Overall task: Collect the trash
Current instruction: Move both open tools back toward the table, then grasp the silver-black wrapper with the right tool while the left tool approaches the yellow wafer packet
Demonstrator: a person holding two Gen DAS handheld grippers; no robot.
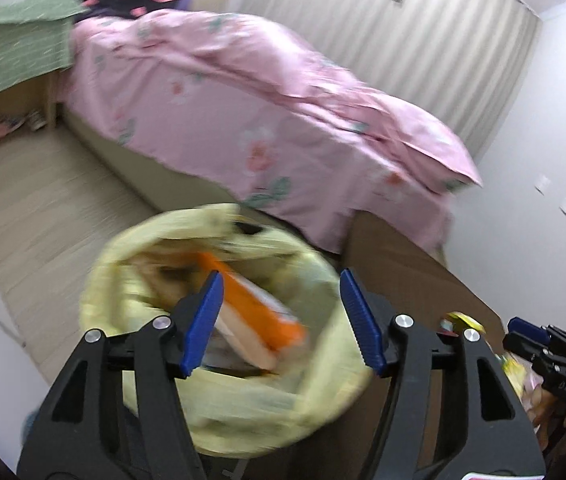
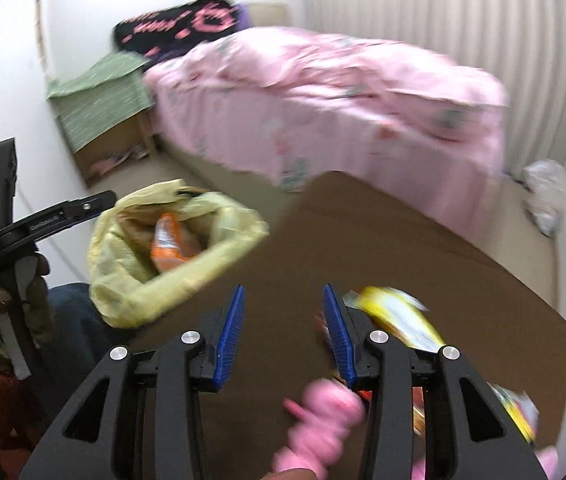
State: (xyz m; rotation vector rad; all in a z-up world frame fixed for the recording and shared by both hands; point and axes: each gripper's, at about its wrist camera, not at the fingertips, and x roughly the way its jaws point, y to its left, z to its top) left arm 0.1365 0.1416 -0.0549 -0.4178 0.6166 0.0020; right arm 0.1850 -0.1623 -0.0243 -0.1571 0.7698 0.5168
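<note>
Here the yellow trash bag (image 2: 163, 252) serves as the landmark: it sits at the left edge of the brown counter (image 2: 403, 264), mouth gaping, with an orange packet (image 2: 171, 244) already inside. Directly above that mouth hangs the left tool (image 1: 281, 320), its blue pads wide apart and holding nothing. To the right of the bag, over the counter, the right tool (image 2: 283, 332) is likewise spread open and empty. Further right lies a yellow wrapper (image 2: 399, 316), and a blurred pink item (image 2: 319, 424) sits near the camera. The next pick is probably the wrapper; the right tool should straddle it squarely and close fully before swinging left to the bag, releasing only once well inside the rim.
</note>
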